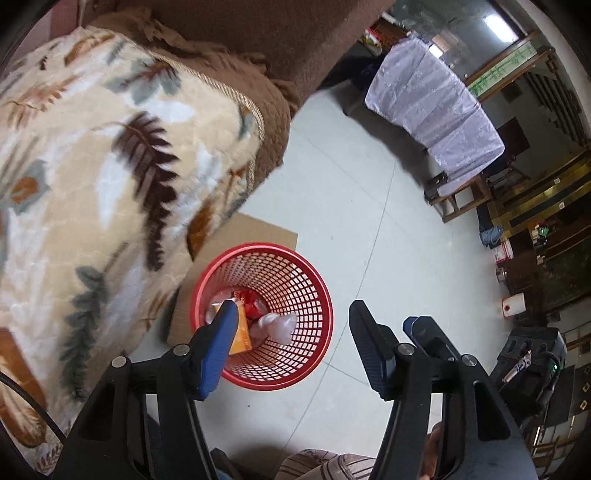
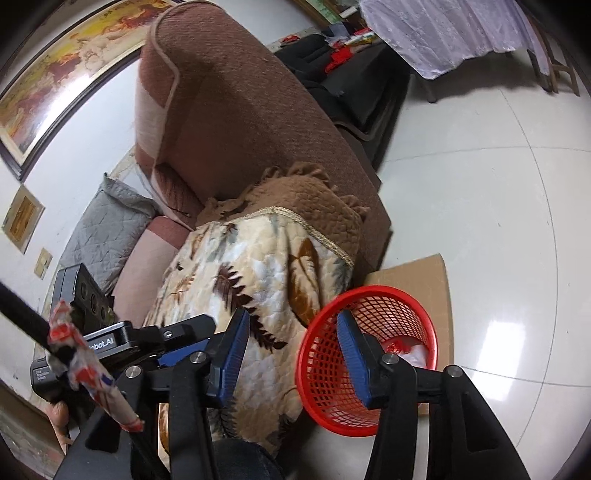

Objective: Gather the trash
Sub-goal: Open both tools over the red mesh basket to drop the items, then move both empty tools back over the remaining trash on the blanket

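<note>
Both my claws, left and right, gape wide and empty above the red basket holding wrappers, beside the blanket-draped sofa.

soft indoor daylight fills both views. the glossy tile floor throws white glare patches beside the red basket. a ceiling lamp glows top right. the leaf-print blanket is smeared by blur. fisheye bending and black vignette ring the edges.
</note>
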The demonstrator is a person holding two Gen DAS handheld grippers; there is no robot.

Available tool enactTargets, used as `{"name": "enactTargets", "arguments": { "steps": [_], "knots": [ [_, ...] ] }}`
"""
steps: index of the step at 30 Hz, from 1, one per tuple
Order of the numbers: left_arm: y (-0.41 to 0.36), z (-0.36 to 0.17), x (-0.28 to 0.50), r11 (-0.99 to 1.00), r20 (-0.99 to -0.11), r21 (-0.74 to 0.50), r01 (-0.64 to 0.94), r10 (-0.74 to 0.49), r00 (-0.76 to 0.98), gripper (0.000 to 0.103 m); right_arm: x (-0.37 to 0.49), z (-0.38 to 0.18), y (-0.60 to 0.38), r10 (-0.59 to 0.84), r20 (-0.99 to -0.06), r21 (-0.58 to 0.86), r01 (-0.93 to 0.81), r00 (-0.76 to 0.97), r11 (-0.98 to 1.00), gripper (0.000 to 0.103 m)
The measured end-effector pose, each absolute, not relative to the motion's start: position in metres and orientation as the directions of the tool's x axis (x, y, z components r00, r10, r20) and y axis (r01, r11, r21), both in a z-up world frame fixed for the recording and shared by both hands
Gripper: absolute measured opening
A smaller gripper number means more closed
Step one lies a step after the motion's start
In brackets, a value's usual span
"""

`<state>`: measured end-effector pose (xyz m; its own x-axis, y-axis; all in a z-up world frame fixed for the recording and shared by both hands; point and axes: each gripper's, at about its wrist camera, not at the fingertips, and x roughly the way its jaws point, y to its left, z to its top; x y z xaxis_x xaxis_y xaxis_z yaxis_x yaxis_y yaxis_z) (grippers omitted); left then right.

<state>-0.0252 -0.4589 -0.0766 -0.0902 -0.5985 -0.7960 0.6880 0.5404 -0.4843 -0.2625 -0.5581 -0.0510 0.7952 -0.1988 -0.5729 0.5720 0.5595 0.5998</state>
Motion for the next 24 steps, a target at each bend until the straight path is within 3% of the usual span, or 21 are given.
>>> {"name": "enactTargets", "arguments": {
  "steps": [11,19,24],
  "knots": [
    [-0.318,0.005,-0.026,0.604,-0.702,-0.449,0.658,-0.695,0.159,0.065,-0.224,0.005,-0.491,-0.111,-0.453,0.572,0.383,0.885,0.725,0.081],
    [-0.209,0.034,-0.029,0.714,-0.644,-0.369,0.595,-0.658,0.39,0.066,-0.183,0.044,-0.408,-0.035,-0.411,0.488,0.252,0.911,0.836,0.089],
    [-0.152,0.04,-0.027,0.75,-0.603,-0.418,0.512,-0.651,0.461,0.066,-0.158,0.062,-0.364,-0.024,-0.419,0.426,0.22,0.908,0.878,0.091]
  ]
}}
